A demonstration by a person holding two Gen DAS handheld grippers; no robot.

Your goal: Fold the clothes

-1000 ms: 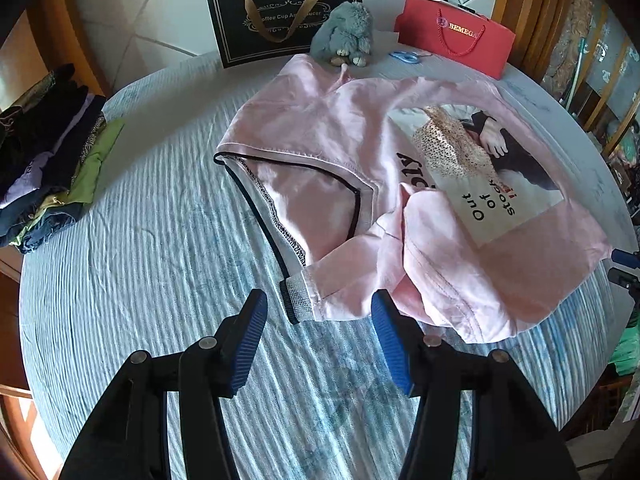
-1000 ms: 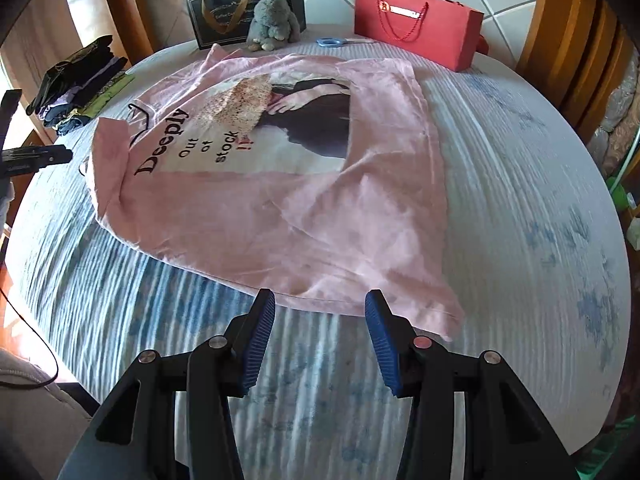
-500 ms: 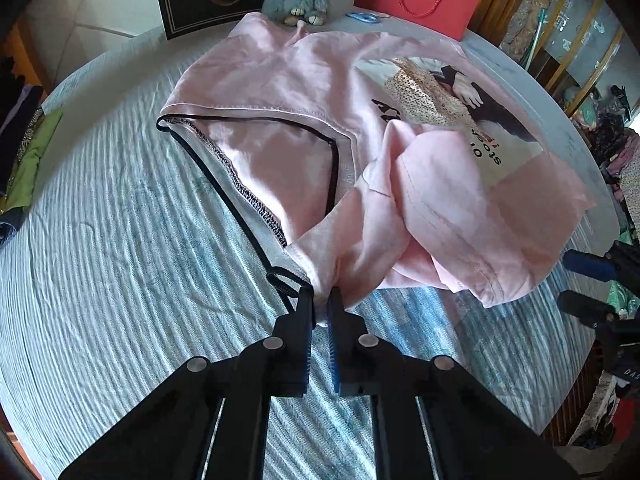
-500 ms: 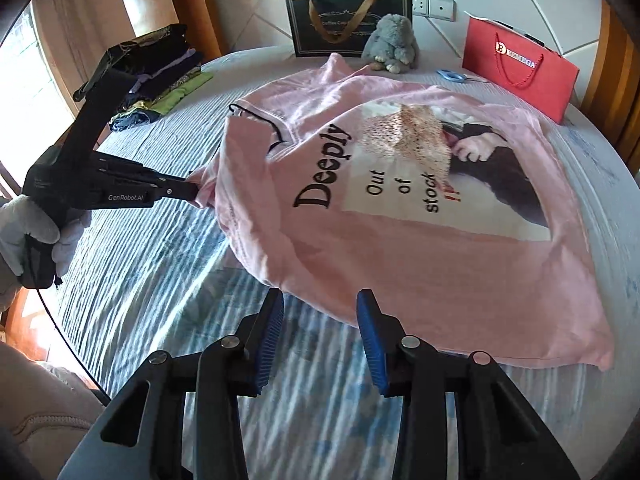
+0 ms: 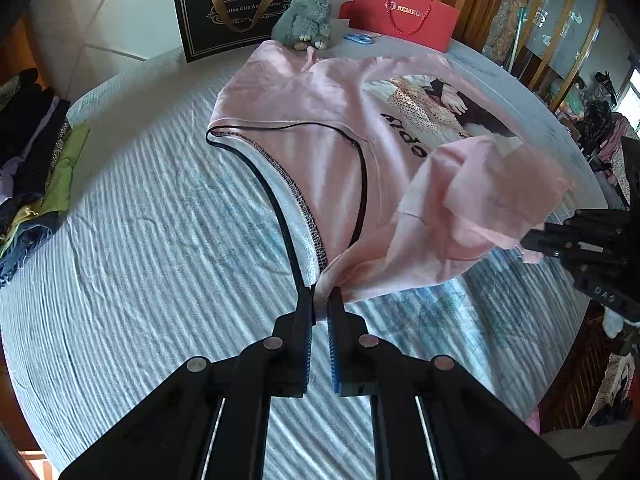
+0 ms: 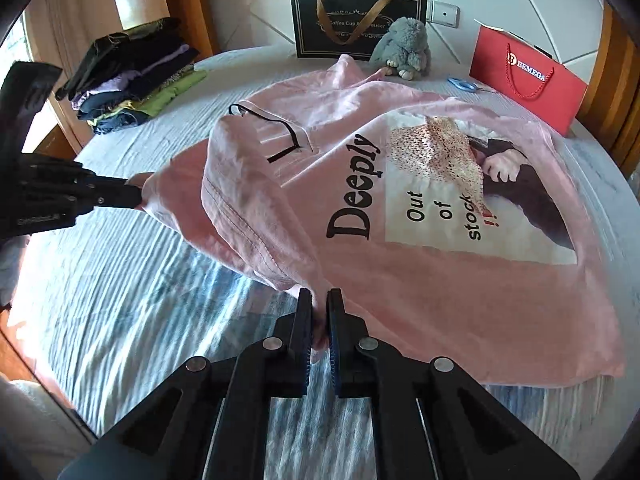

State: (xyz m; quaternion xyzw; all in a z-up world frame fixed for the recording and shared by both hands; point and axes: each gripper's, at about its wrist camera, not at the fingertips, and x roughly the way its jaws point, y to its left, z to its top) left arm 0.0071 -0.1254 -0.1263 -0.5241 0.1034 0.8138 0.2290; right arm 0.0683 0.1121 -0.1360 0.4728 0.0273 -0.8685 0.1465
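A pink T-shirt [image 6: 400,280] with a "Deeply / Out of stock" print lies face up on the striped bed cover; it also shows in the left wrist view [image 5: 320,120]. My left gripper [image 5: 321,300] is shut on the shirt's sleeve end by the black-trimmed collar [image 5: 280,184]; it shows from the side in the right wrist view [image 6: 136,198]. My right gripper [image 6: 319,300] is shut on the shirt's near side edge; it shows at the right in the left wrist view [image 5: 528,240]. Both hold the fabric lifted a little off the bed.
A stack of folded dark clothes [image 6: 132,76] sits at the bed's far left. A black gift bag [image 6: 356,24], a grey plush rabbit [image 6: 404,48], blue scissors [image 6: 464,84] and a red bag [image 6: 524,76] stand along the headboard. Blue-white striped bed cover [image 5: 140,260] surrounds the shirt.
Both grippers went from open to shut on the shirt, the left first, the right just now. The sleeve and near side edge are lifted and the fabric bunches between them.
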